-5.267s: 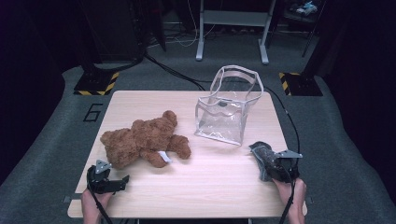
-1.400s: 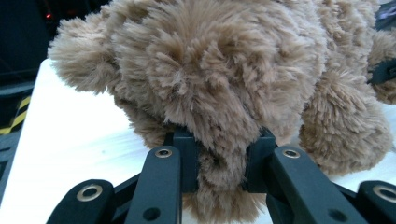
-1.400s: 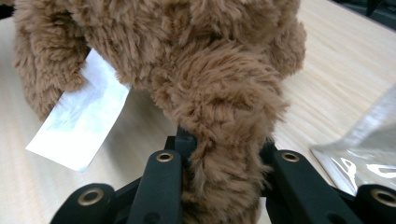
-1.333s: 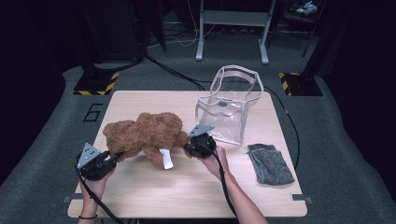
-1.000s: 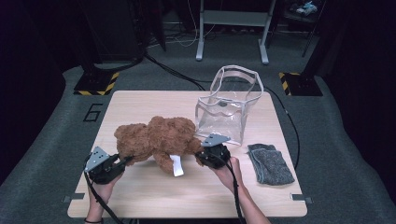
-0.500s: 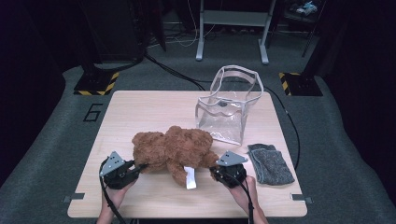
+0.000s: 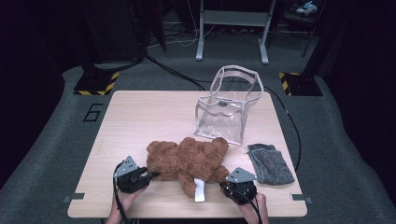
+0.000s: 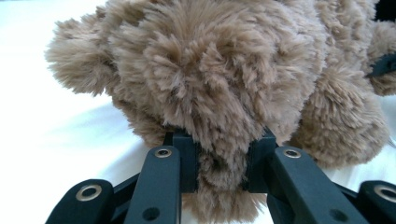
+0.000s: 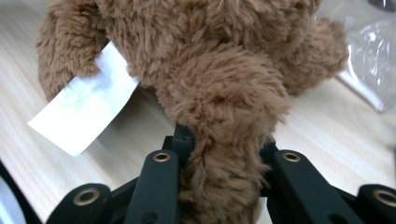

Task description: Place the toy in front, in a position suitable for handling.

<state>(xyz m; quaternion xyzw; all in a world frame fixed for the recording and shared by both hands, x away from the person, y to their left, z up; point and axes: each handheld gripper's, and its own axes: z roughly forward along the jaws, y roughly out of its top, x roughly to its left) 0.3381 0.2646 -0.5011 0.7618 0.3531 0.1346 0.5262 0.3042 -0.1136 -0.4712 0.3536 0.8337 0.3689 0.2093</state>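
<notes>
A: Since both grippers came in on the teddy bear (image 7: 187, 158), what has changed from above?

B: A second ago the bear lay farther up the table (image 7: 140, 116) and to the left of the clear bag (image 7: 226, 109). Now it lies in front of the bag, near the table's near edge, its head almost touching the bag's base. The left gripper (image 7: 150, 176) has it at one end, the right gripper (image 7: 223, 183) at the other, beside the white tag (image 7: 199, 190). The grey cloth (image 7: 271, 163) lies to the right of the bear, untouched.

A: And from the left gripper's own camera?

B: Its jaws are narrowed onto a tuft of the bear's fur (image 8: 219, 172), pinching a limb.

A: The right one?

B: Same story: jaws squeezed on a limb (image 9: 224, 186), with the tag to its left and the bag behind.

A: Meaning?

B: I'd judge the bear is held at both ends and was dragged toward the person, likely to line it up for lifting into the bag.
</notes>
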